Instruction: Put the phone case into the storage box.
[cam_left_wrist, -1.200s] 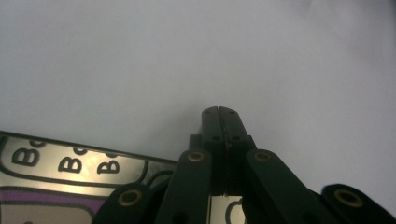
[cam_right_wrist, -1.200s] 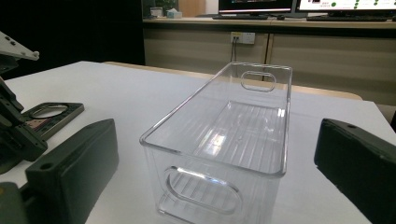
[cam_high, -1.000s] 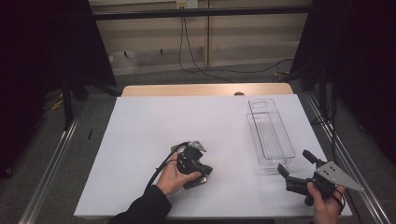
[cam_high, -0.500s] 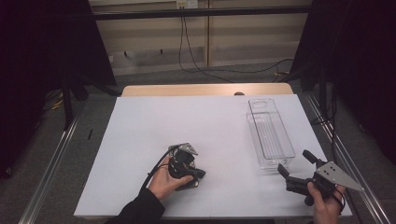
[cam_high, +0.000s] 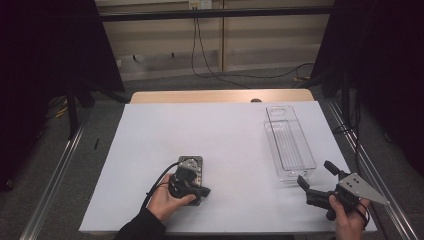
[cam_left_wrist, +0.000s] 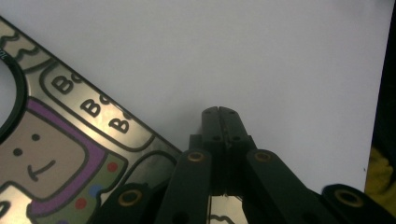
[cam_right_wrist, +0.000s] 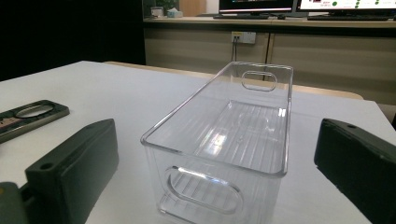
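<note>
Left gripper view: my left gripper (cam_left_wrist: 222, 112) pinched together w/ nothing in it, over phone case (cam_left_wrist: 70, 154). Thin, light, prob slick, grab by an edge imo.

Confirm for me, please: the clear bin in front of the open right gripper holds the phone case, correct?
Not quite. In the right gripper view the clear bin is empty; the phone case lies flat on the table off to its left. The right gripper is indeed open before the bin.

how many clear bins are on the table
1. The clear bin stands empty at the table's right side, just ahead of the right gripper; in the right gripper view it sits between the open jaws.
</note>
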